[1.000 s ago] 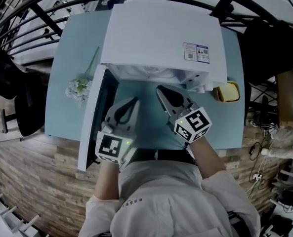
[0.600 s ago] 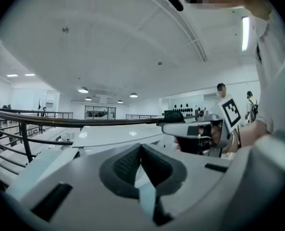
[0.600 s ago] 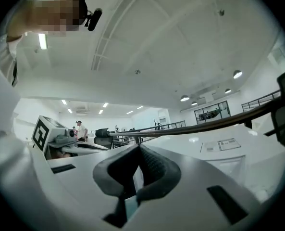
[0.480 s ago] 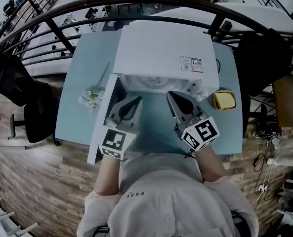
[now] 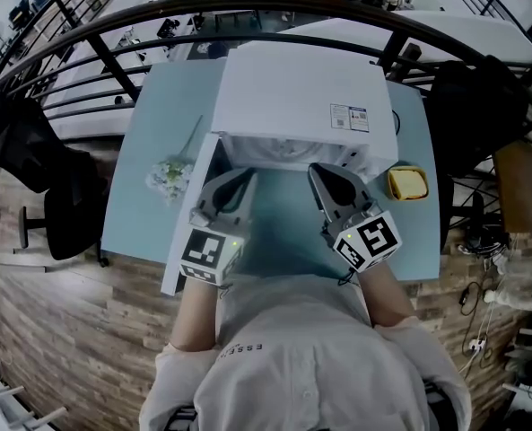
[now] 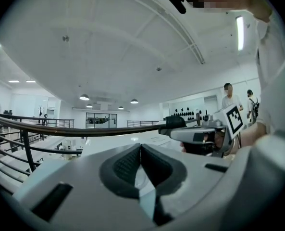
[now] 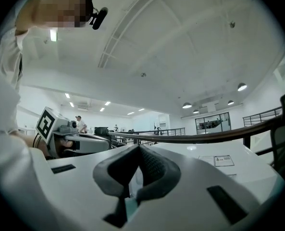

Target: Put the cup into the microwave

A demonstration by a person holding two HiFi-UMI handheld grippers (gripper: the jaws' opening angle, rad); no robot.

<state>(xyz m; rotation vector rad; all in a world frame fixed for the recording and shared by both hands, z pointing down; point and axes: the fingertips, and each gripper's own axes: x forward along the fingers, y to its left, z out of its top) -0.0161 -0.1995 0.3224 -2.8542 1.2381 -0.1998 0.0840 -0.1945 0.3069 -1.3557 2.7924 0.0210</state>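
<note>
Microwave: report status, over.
Both shut and empty: left gripper and right gripper, in front of microwave. Its door open to the left. No cup in view. Nothing seen blocking the opening.

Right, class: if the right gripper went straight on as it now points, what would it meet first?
Probably the microwave, near its front top edge, though the right gripper may be high enough to skim over it.

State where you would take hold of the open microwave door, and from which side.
Probably the door's free end, pinched from the front by the left tongs beside it: the door stands upright as a thin panel, hinged at the microwave.
</note>
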